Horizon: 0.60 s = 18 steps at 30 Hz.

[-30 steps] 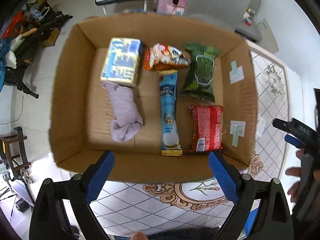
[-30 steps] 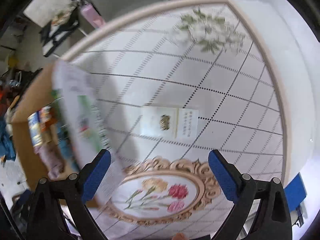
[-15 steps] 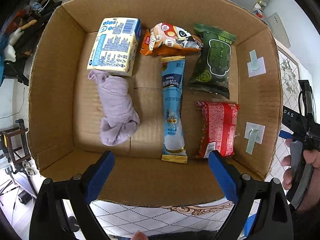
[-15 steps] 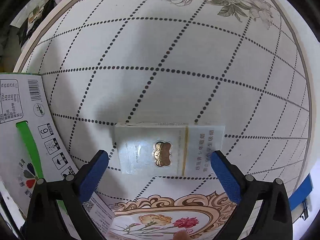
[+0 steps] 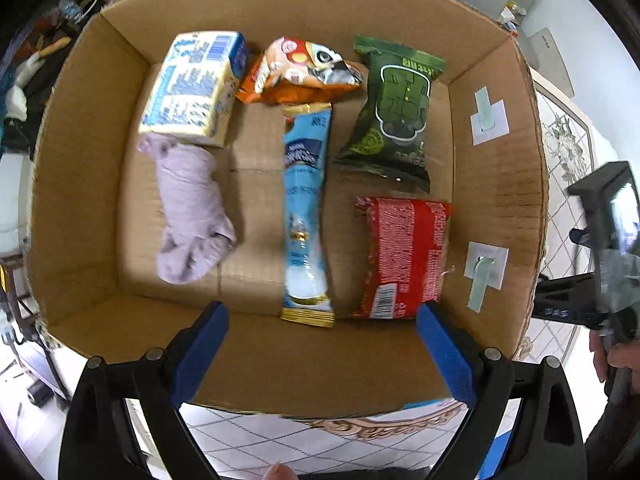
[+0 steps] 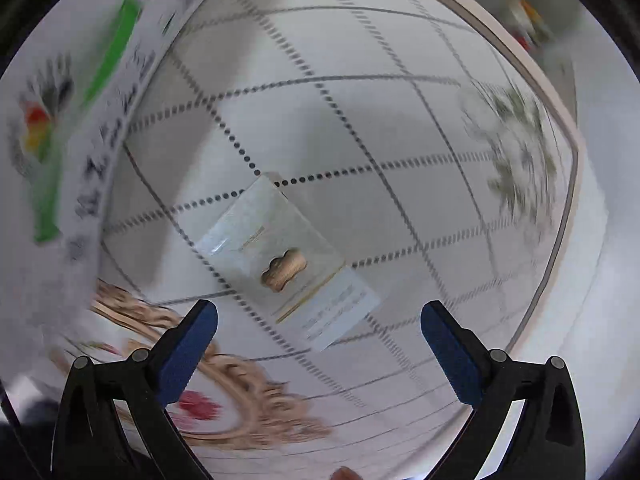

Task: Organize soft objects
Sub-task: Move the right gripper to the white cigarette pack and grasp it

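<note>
The left gripper [image 5: 322, 354] is being held spread and empty over the near wall of an open cardboard box [image 5: 496, 184], in which a rolled lilac cloth [image 5: 192, 212], a blue-and-white tissue pack [image 5: 192, 88], an orange snack bag [image 5: 300, 74], a long blue sachet [image 5: 306, 216], a green packet [image 5: 394, 112] and a red packet [image 5: 404, 256] are being kept in rows. The right gripper [image 6: 319, 350] is likewise being held wide apart with nothing pinched, above a white cigarette pack [image 6: 288, 258] lying flat and askew on the patterned tablecloth [image 6: 400, 128], beside the blurred printed box wall [image 6: 68, 132].
</note>
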Each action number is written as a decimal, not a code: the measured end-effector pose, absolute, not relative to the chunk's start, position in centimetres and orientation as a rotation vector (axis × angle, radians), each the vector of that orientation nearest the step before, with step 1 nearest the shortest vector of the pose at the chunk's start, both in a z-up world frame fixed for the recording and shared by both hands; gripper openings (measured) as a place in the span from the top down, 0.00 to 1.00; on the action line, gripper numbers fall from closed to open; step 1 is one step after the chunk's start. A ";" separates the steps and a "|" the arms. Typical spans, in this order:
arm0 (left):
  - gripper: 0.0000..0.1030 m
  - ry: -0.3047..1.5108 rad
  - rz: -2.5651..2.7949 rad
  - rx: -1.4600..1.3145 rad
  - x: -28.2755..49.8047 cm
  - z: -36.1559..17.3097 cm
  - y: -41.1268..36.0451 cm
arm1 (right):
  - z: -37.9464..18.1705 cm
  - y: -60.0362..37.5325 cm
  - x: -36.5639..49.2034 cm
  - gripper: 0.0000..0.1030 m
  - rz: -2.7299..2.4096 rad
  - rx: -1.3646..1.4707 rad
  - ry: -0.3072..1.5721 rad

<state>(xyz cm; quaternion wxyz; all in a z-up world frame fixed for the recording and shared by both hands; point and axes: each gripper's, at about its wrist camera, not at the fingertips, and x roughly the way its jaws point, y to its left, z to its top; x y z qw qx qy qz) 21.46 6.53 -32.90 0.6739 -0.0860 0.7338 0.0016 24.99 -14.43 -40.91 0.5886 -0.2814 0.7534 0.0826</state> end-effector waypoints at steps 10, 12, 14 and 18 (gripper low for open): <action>0.07 1.659 0.050 -0.247 20.1 -33.9 5.6 | -43.4 -16.5 27.3 0.29 0.252 -0.365 1.903; 0.07 1.660 0.056 -0.242 20.0 -34.0 5.6 | -43.6 -17.4 27.2 0.32 0.202 -0.266 1.947; 0.07 1.662 0.059 -0.243 19.9 -34.1 5.7 | -43.8 -18.5 26.8 0.33 0.122 -0.142 1.976; 0.07 1.669 0.069 -0.254 19.7 -34.2 6.6 | -42.9 -18.9 26.4 0.32 0.051 -0.135 1.865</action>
